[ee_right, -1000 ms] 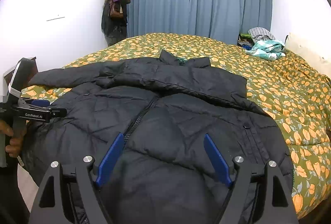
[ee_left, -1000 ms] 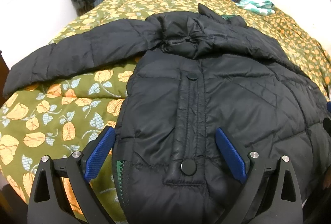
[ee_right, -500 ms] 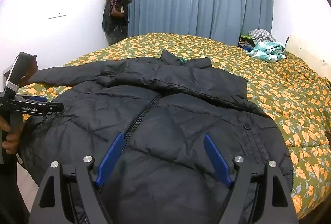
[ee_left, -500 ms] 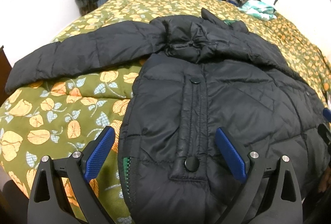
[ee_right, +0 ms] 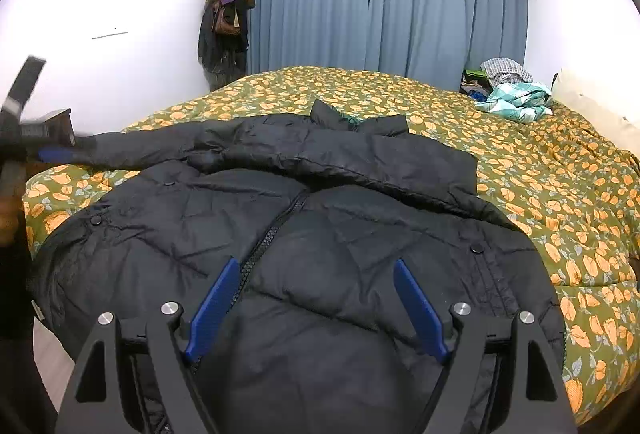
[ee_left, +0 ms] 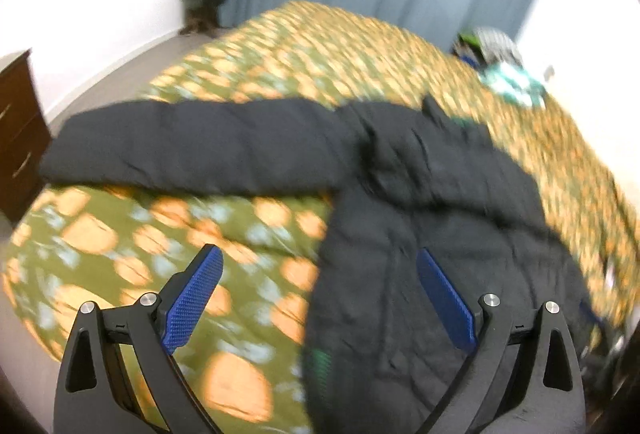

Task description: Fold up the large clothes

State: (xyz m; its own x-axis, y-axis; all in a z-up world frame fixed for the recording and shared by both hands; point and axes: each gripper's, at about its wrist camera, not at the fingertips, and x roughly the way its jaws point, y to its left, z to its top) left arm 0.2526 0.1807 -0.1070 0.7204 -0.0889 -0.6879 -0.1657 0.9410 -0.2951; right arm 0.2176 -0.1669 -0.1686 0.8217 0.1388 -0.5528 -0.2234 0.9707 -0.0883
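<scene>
A black puffer jacket (ee_right: 304, 218) lies front up on the bed, zipper down its middle, collar at the far end. In the blurred left wrist view the jacket (ee_left: 420, 242) fills the right side and one sleeve (ee_left: 192, 149) stretches out to the left. My left gripper (ee_left: 320, 286) is open and empty, above the jacket's left edge and the bedspread. It also shows as a blurred shape at the far left of the right wrist view (ee_right: 24, 137). My right gripper (ee_right: 316, 294) is open and empty, above the jacket's lower front near the zipper.
The bed has an olive bedspread with orange leaves (ee_right: 560, 193). A pile of clothes (ee_right: 512, 93) lies at its far right corner. A dark wooden dresser (ee_left: 20, 129) stands left of the bed. Blue curtains (ee_right: 380, 1) and hanging clothes (ee_right: 226, 17) are behind.
My left gripper has swung left and up, now over the jacket's left edge and bedspread; its view is motion-blurred. The right gripper has barely moved. The jacket lies as before.
</scene>
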